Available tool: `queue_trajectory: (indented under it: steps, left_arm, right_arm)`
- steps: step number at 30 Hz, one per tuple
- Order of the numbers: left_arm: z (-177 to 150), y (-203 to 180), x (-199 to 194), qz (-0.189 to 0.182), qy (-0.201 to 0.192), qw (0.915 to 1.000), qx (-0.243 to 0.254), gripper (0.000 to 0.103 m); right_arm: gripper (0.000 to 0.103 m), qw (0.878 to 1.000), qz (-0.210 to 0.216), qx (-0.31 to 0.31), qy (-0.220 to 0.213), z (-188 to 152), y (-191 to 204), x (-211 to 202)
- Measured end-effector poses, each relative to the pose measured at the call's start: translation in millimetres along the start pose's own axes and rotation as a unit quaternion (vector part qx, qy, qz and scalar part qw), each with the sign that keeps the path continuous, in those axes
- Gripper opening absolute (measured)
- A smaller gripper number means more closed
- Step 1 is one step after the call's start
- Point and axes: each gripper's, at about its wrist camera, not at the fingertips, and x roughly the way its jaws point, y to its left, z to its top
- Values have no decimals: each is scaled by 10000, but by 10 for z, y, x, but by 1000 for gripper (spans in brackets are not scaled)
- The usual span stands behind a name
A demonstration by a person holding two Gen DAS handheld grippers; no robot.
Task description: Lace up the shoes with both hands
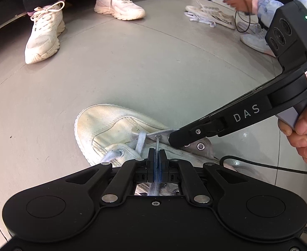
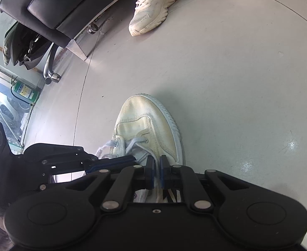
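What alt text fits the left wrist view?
The left tool is shut on a lace tip at an eyelet of a white canvas shoe on a grey floor; the right tool holds the eyelet flap.

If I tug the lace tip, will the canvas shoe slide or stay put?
It will probably slide: the canvas shoe looks empty and light, on a smooth, glossy floor. The right tongs bear on its eyelet flap, which may steady it. The lace looks limp, though its tip in the left tongs seems stiff.
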Motion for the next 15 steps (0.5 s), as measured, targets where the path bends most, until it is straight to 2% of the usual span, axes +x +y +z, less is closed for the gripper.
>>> queue_trajectory:
  steps: [15]
  left_arm:
    - [5, 8, 65, 40, -25, 9999, -91, 3]
  right_arm:
    - [5, 9998, -63, -199, 4, -19, 48, 6]
